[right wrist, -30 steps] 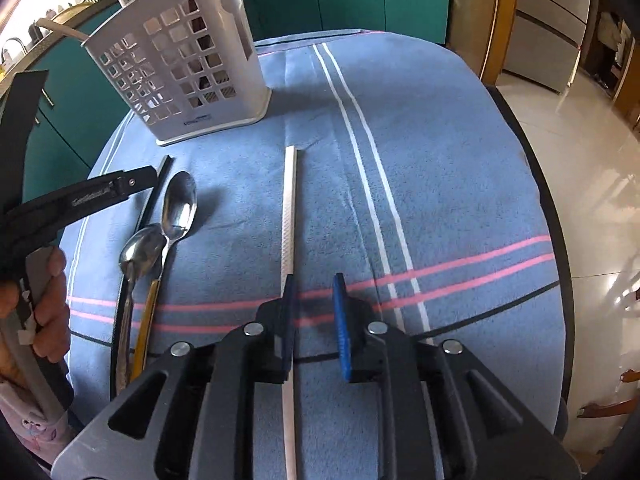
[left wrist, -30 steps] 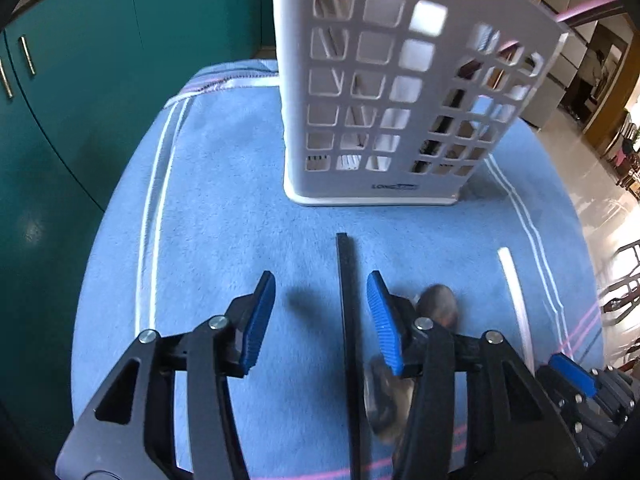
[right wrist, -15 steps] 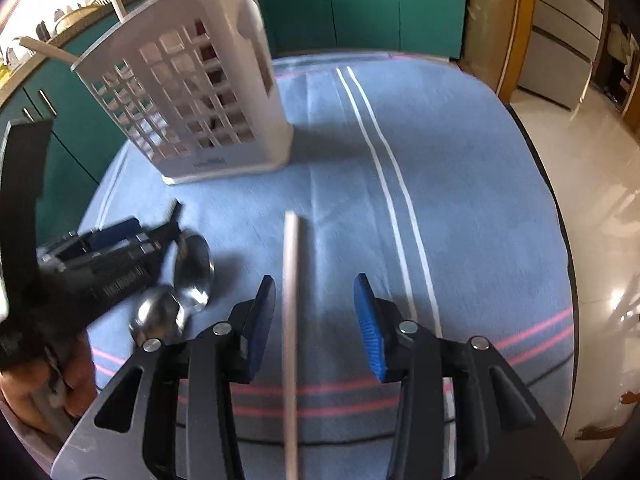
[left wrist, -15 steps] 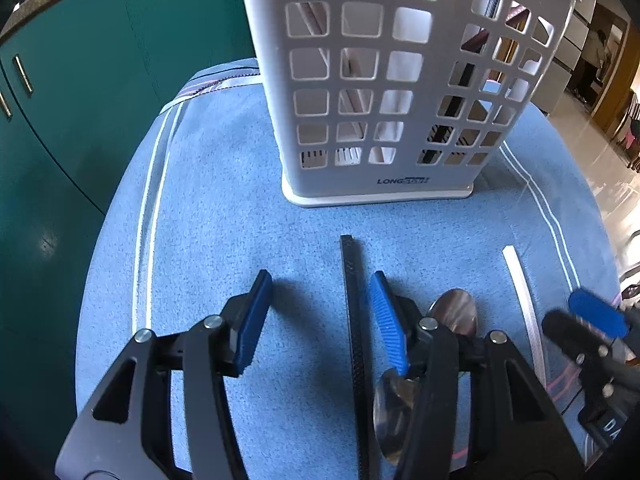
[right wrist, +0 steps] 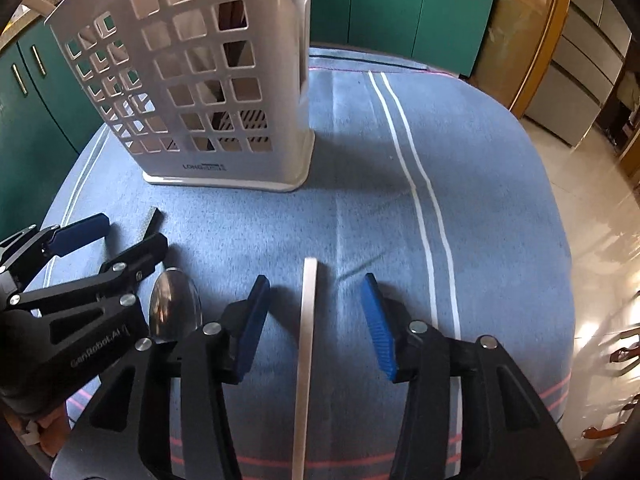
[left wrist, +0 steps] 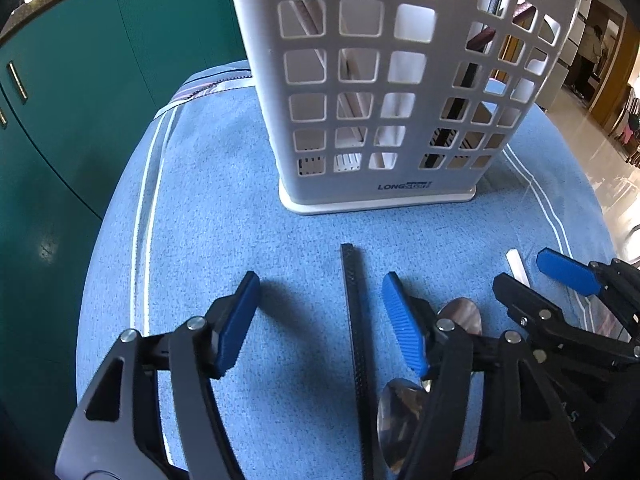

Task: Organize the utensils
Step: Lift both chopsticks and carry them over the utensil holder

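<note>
A white lattice utensil basket (left wrist: 384,92) stands upright on the blue cloth and holds several utensils; it also shows in the right wrist view (right wrist: 208,80). My left gripper (left wrist: 320,320) is open, its jaws either side of a black chopstick (left wrist: 356,336) lying on the cloth. Two metal spoons (left wrist: 460,316) lie just right of it. My right gripper (right wrist: 316,320) is open, its jaws either side of a white chopstick (right wrist: 306,344) lying on the cloth. Neither gripper holds anything.
The blue striped cloth (right wrist: 400,200) covers a round table. Teal cabinets (left wrist: 80,80) stand behind and to the left. The table edge drops to a shiny floor (right wrist: 592,220) on the right. The grippers are close together, side by side.
Both grippers have moved forward toward the basket. The right gripper has opened from nearly shut, with the white chopstick now between its wide jaws. The left gripper has stayed open.
</note>
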Demonstrator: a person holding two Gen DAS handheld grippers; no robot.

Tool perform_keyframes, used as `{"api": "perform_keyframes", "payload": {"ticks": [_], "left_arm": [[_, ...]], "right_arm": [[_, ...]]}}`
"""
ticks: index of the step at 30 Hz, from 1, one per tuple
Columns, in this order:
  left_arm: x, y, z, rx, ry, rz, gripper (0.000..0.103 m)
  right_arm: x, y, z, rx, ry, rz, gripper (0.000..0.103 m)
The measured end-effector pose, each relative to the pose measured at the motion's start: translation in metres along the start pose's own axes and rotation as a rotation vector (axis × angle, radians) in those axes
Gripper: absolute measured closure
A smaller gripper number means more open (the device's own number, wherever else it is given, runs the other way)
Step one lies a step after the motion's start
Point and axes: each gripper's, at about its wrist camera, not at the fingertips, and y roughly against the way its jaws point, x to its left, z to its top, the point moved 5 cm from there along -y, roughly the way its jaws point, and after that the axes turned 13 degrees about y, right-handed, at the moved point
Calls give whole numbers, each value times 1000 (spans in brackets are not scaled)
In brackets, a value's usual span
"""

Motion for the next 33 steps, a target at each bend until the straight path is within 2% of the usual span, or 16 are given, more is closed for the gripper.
{"api": "perform_keyframes", "payload": {"ticks": [7,8,10,17,18,19,20,21,23,24,25,28,33], "left_arm": [[-1,1,-1,-3,1,1,39],[-1,1,-1,-4,1,1,39],[-1,1,-2,-6,1,3,39],[-2,2,-4,-5,1,8,40],[-2,3,-4,-3,3,9,41],[-3,4,-5,-3,5,12,47],[-1,6,-5,-4,11,13,58],[-1,8,-5,-3,13,12,63],[1,10,-6,1,16,10,84],[2,11,-6,5,23,5,91],[4,11,-7,11,35,-3,95],[14,18,-7,35,104,-51,97],[26,66,2,-56,140,-84,97]], "right_arm": [[3,-3,1,-15,10,1,56],[4,-2,-1,-17,10,0,57],[2,3,-9,-18,6,0,67],[-3,2,-14,-16,11,2,69],[-3,3,-13,-17,11,7,74],[-3,3,-14,-19,9,11,87],[-2,4,-14,-17,7,16,91],[-1,5,-14,-15,6,21,95],[0,7,-15,-15,1,30,96],[0,8,-17,-14,-5,45,96],[0,9,-18,-14,-10,57,97],[0,25,-21,-43,-26,73,97],[-7,83,-19,-154,-32,79,97]]}}
